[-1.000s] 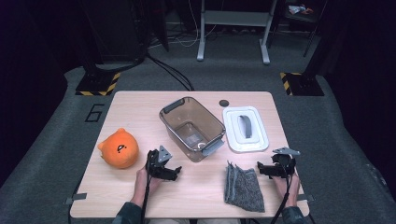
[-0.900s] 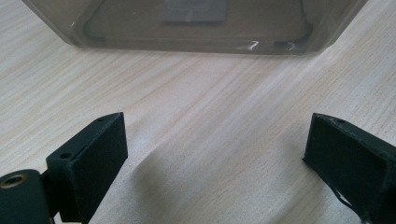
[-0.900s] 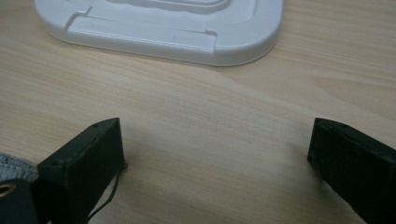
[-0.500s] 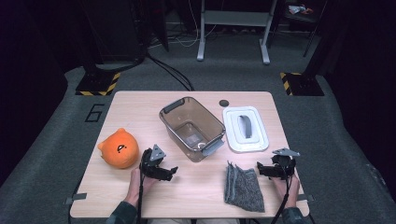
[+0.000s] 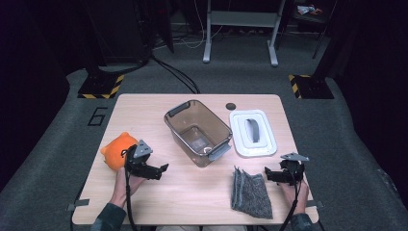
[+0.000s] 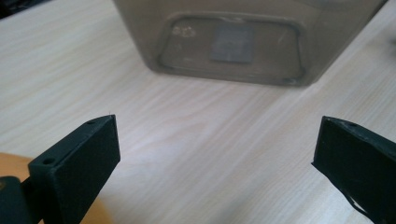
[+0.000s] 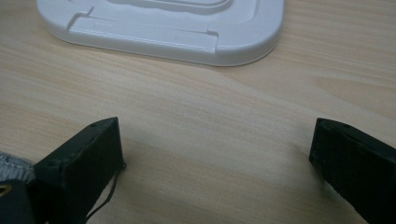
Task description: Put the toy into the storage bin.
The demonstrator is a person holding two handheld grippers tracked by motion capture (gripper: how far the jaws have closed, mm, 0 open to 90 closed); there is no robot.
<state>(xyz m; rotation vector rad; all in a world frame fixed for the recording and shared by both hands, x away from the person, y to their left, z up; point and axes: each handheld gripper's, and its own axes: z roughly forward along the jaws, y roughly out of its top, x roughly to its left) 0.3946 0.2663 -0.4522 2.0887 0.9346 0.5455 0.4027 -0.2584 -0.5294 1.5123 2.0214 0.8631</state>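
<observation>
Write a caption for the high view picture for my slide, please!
Two hand-held grippers, left and right, hover open over a table with bin, lid, orange toy and grey cloth.

orange plush toy [image 5: 118, 150] sitting at the table's left edge, round and squishy-looking, grey folded cloth [image 5: 251, 192] lying flat near the front right, bit rumpled, well apart from the plush, clear brown tub between them further back
</observation>
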